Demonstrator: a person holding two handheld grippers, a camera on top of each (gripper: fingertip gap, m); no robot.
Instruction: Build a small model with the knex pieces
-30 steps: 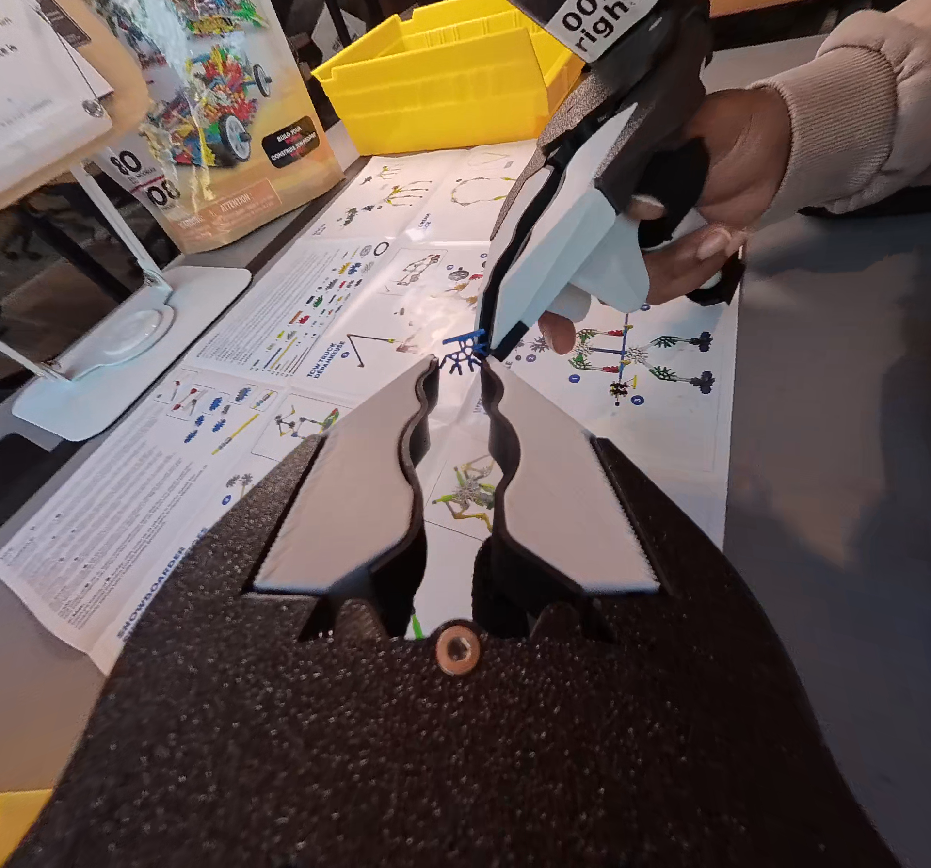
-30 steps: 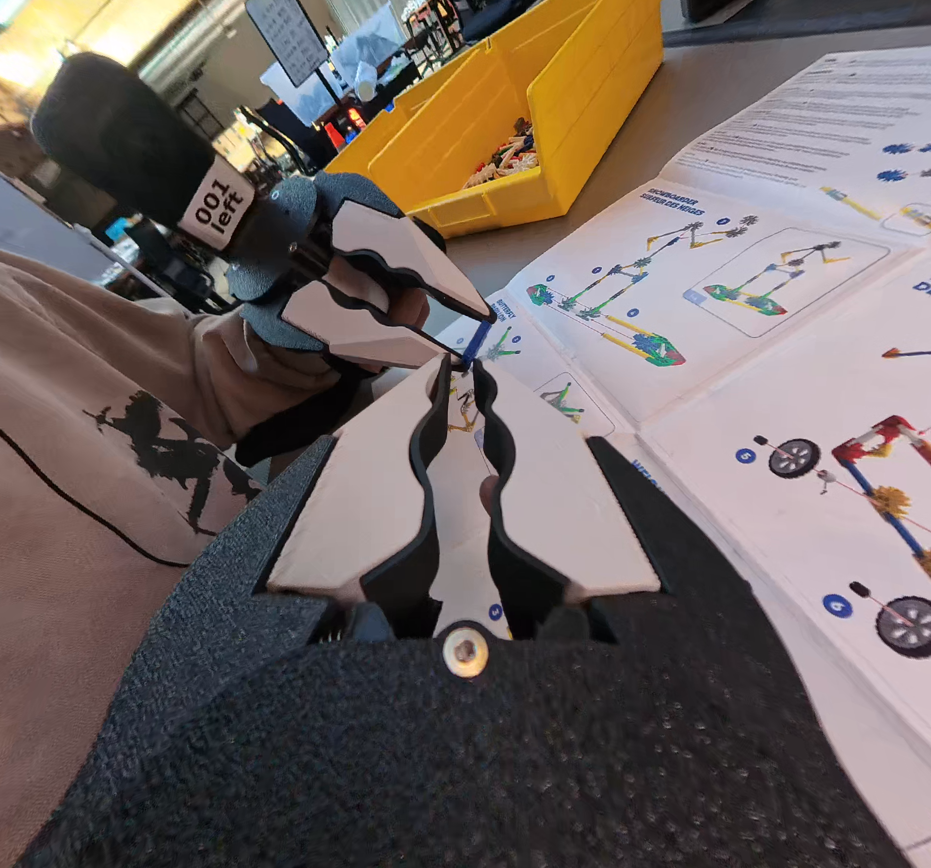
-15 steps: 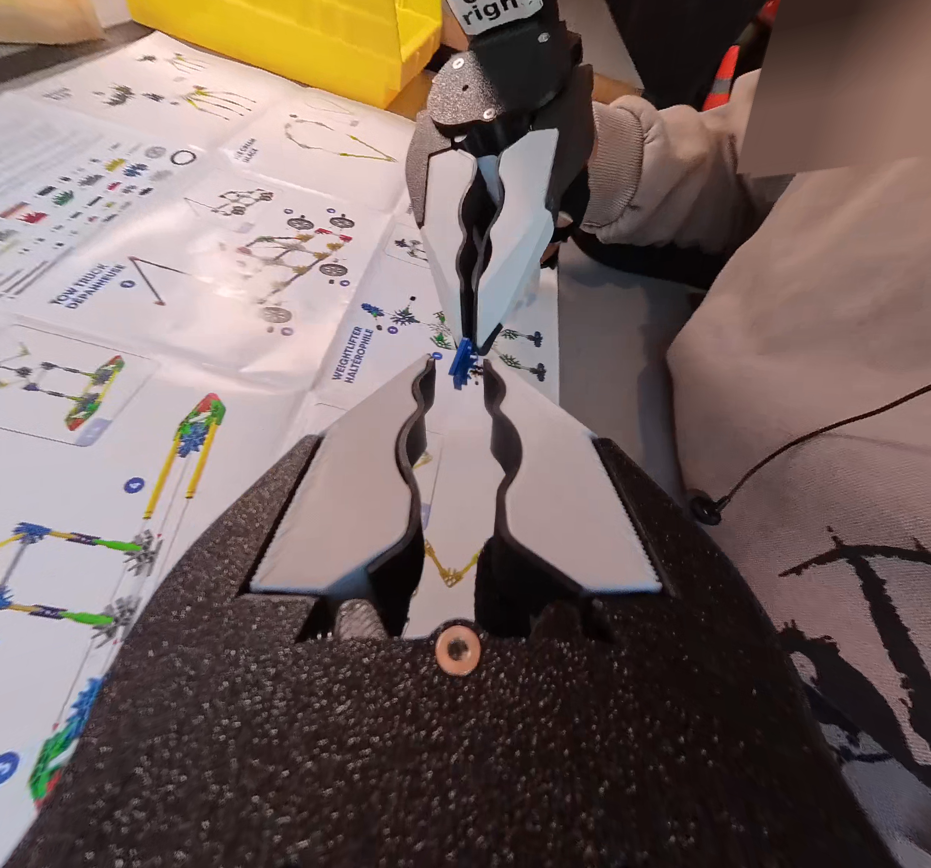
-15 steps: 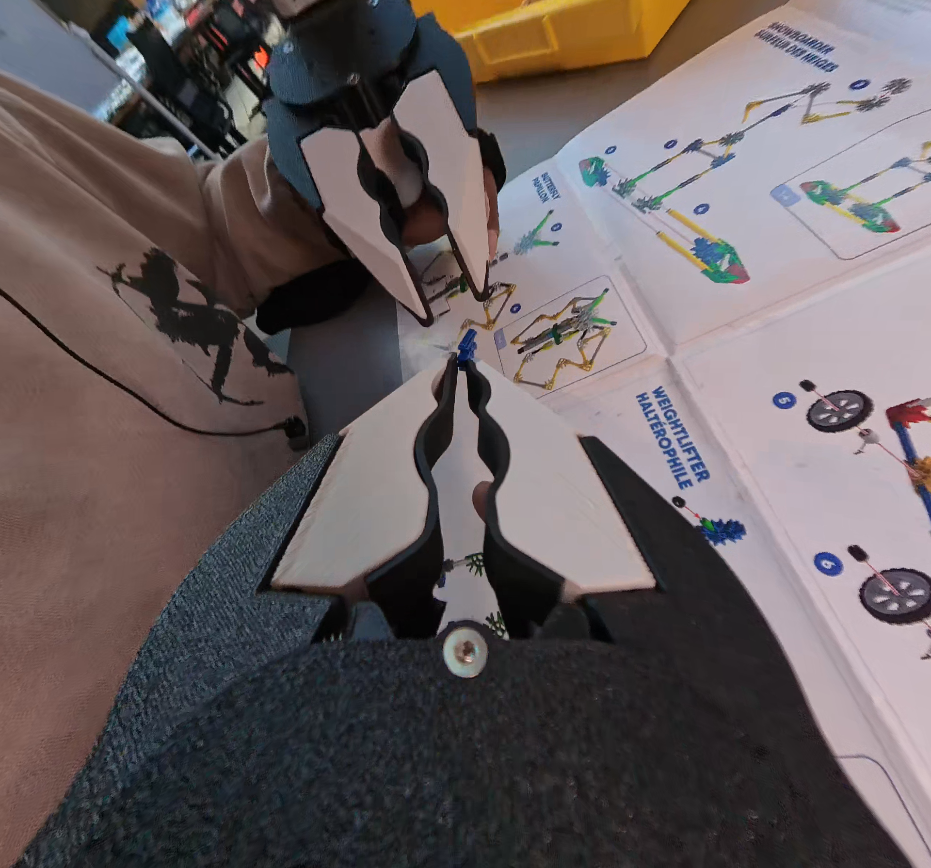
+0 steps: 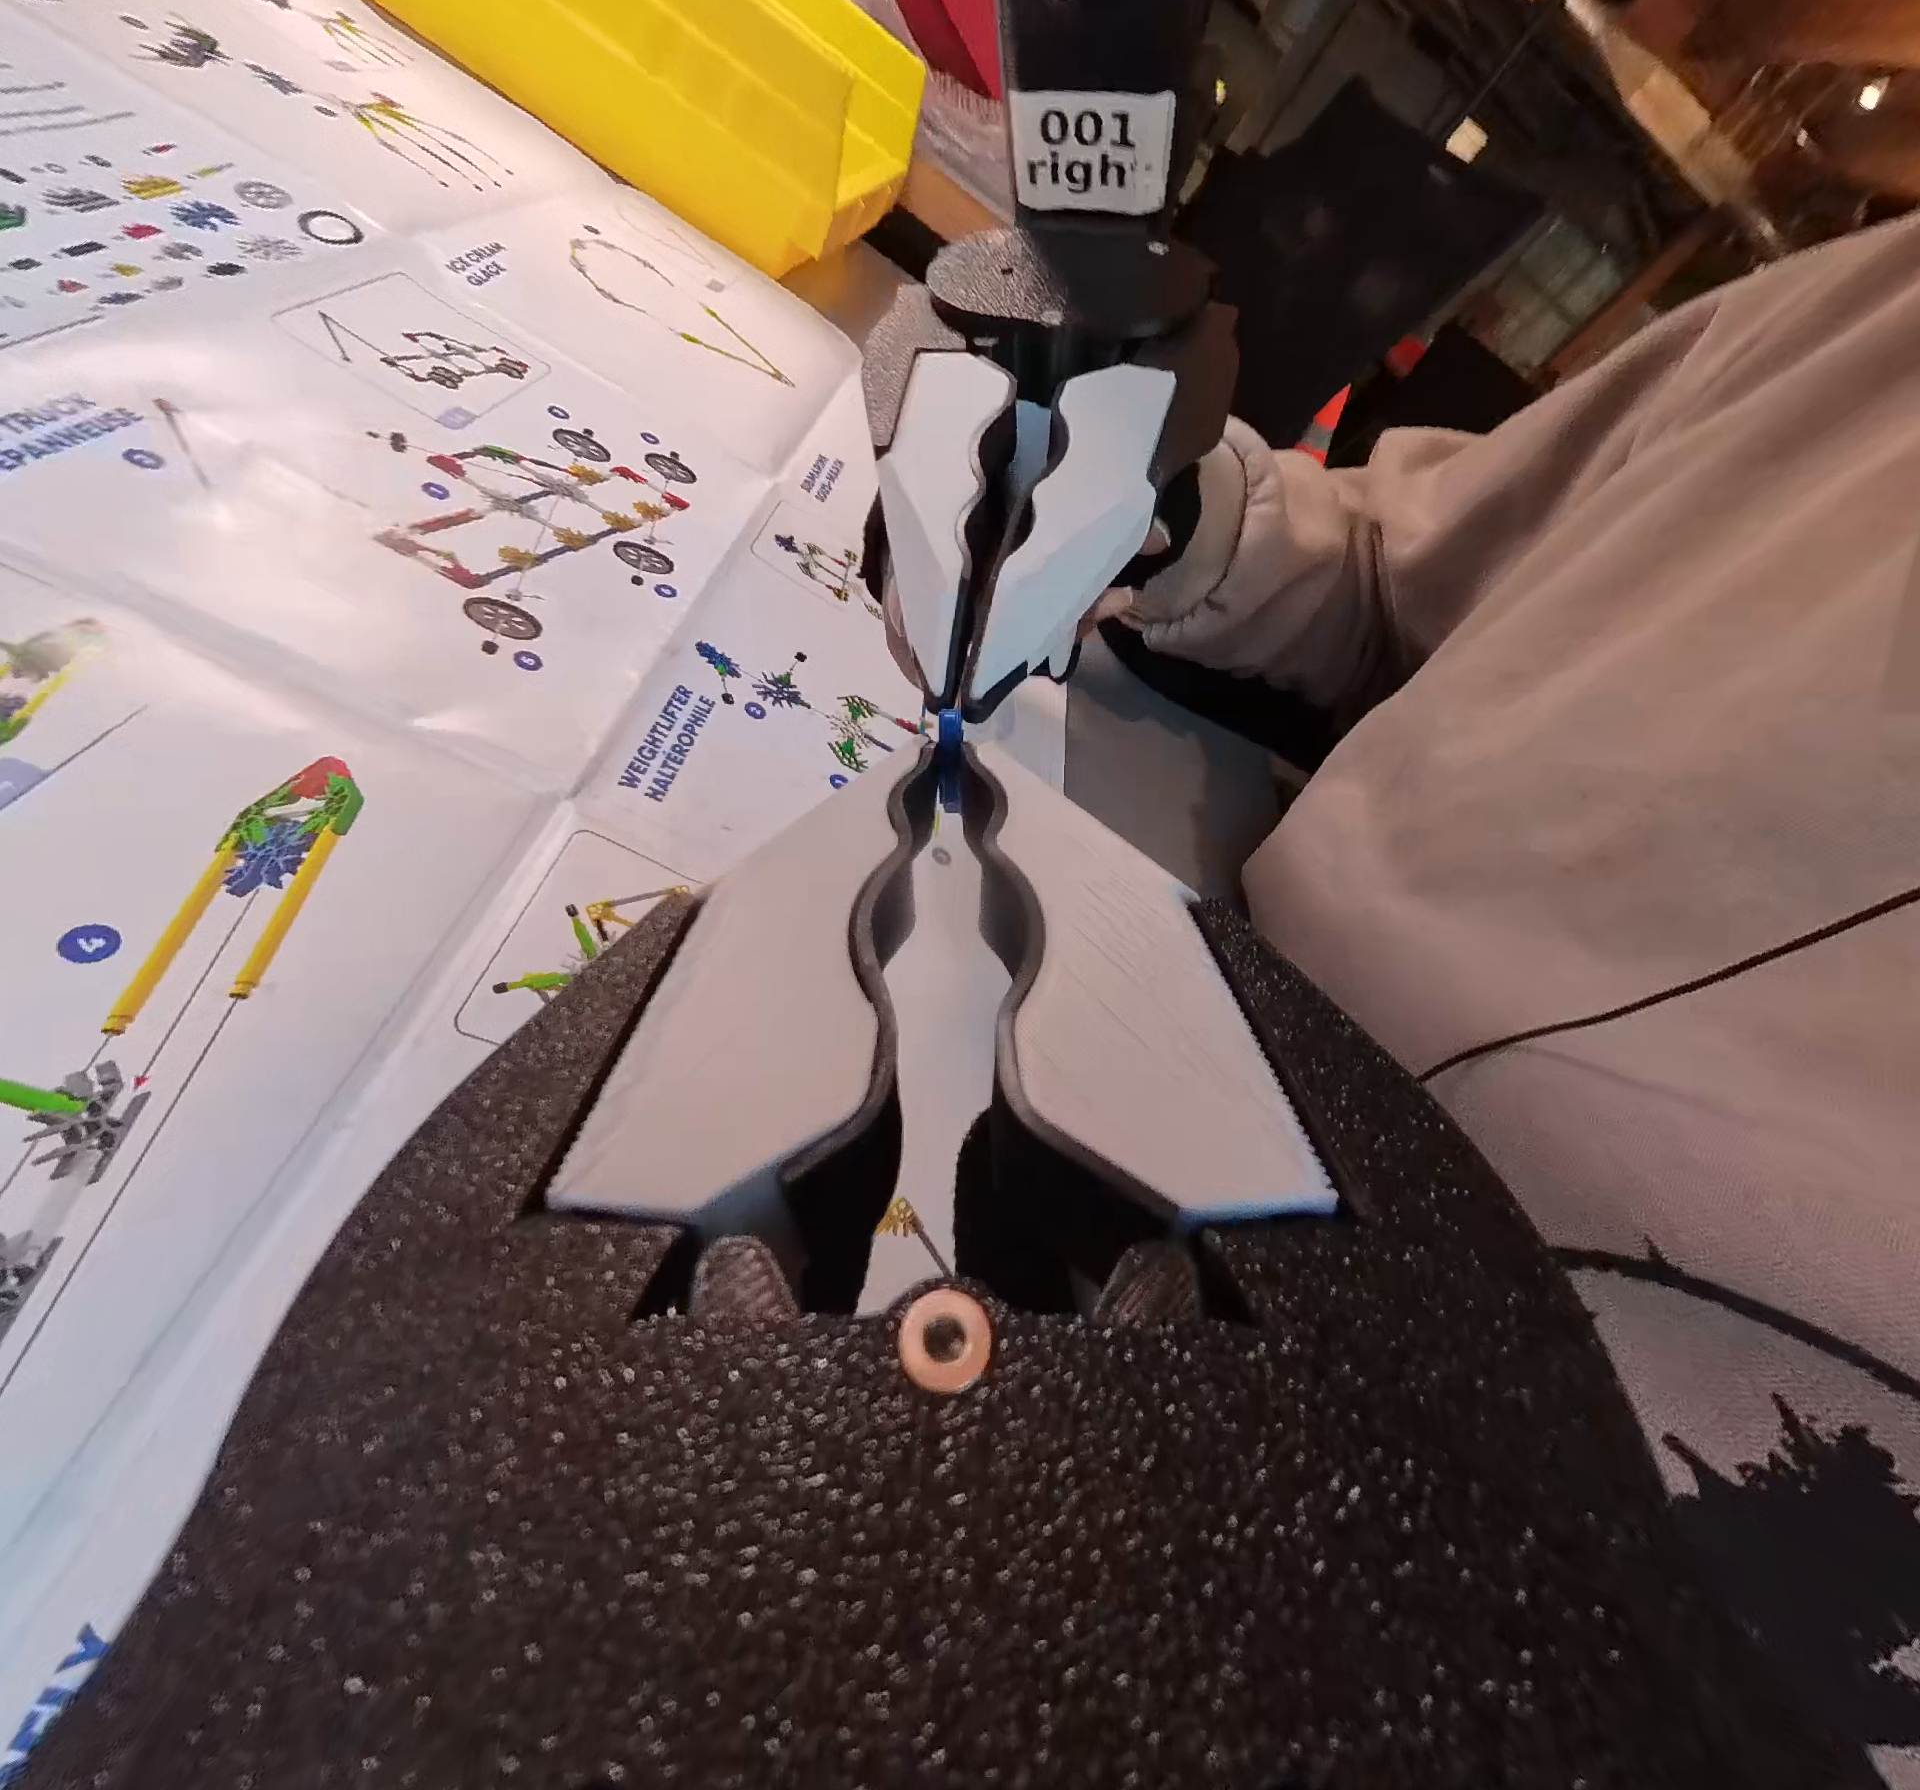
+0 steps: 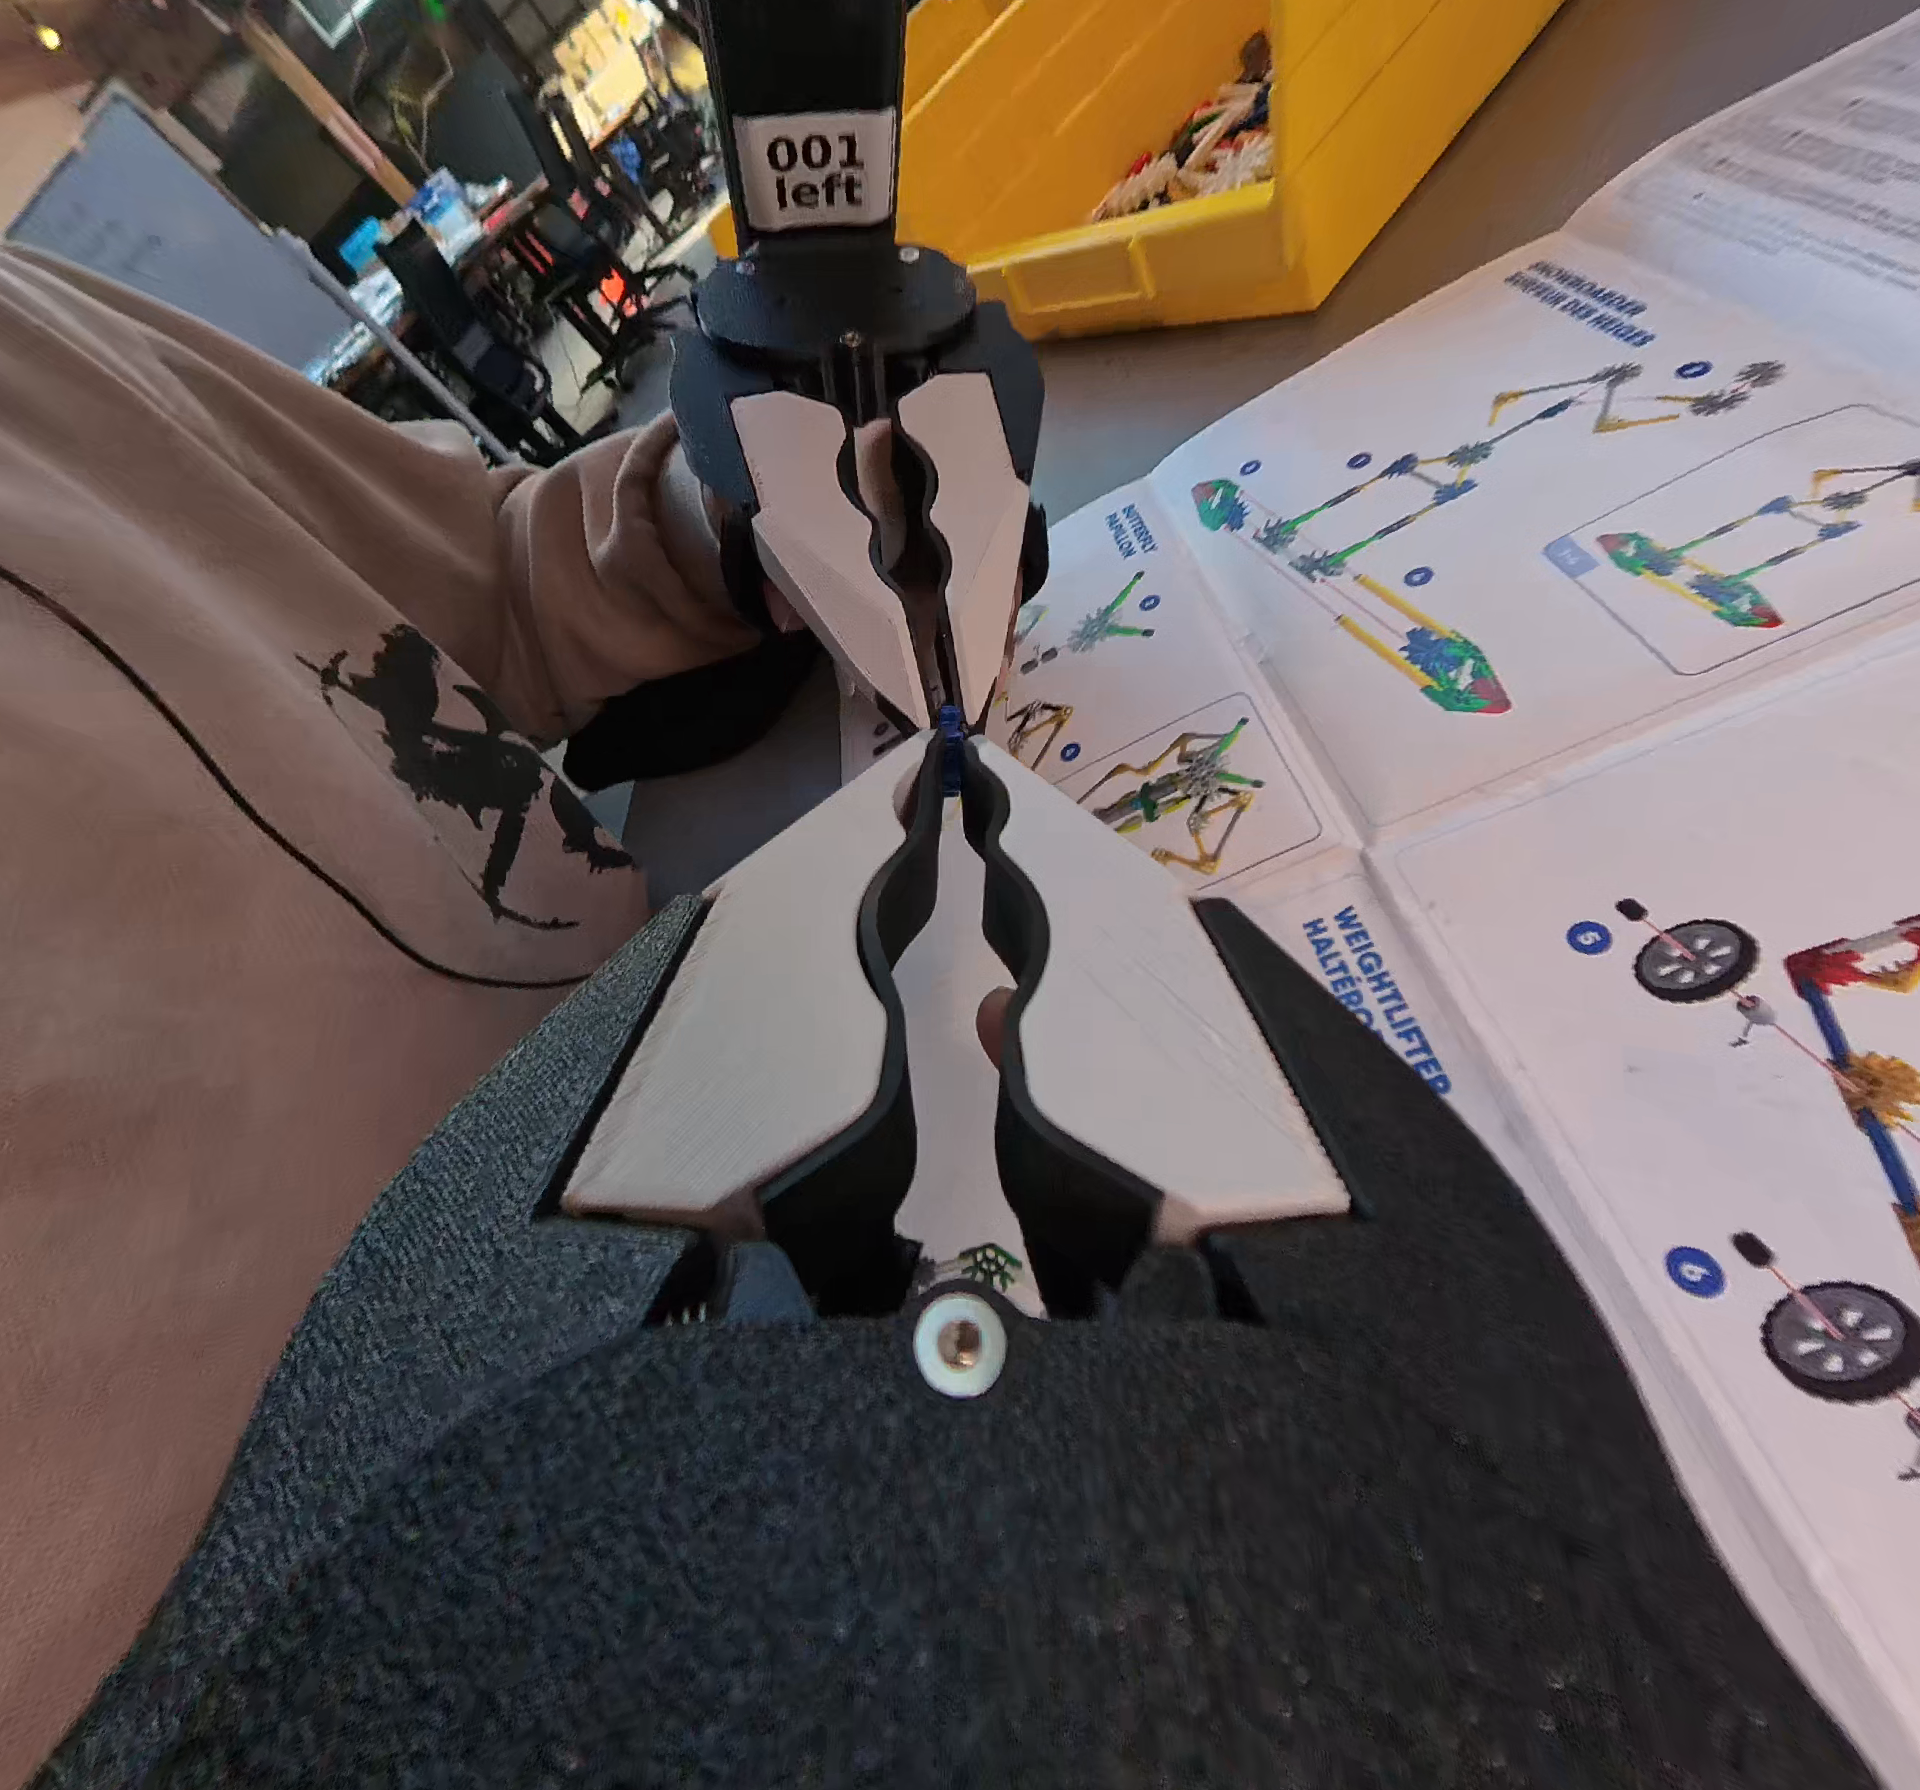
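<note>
A small blue construction-toy piece (image 5: pixel 948 766) is pinched between the tips of both grippers, above the front edge of the instruction sheet (image 5: pixel 436 660). My left gripper (image 5: pixel 945 753) is shut on one end of it. My right gripper (image 5: pixel 954 701) points at it head-on and is shut on the other end. In the right wrist view the blue piece (image 6: pixel 948 761) sits in my right gripper (image 6: pixel 948 753), with my left gripper (image 6: pixel 940 701) meeting it tip to tip. Most of the piece is hidden by the fingers.
A yellow bin (image 6: pixel 1288 213) holding several loose toy parts stands at the far edge of the sheet; it also shows in the left wrist view (image 5: pixel 623 47). The person's beige sleeves and torso (image 5: pixel 1558 701) lie close by the grippers. The grey table (image 6: pixel 727 805) shows beside the sheet. The tips of both grippers are at nearly the same place.
My left gripper has closed onto the blue piece that the right gripper held. Both grippers have swung to face each other tip to tip.
</note>
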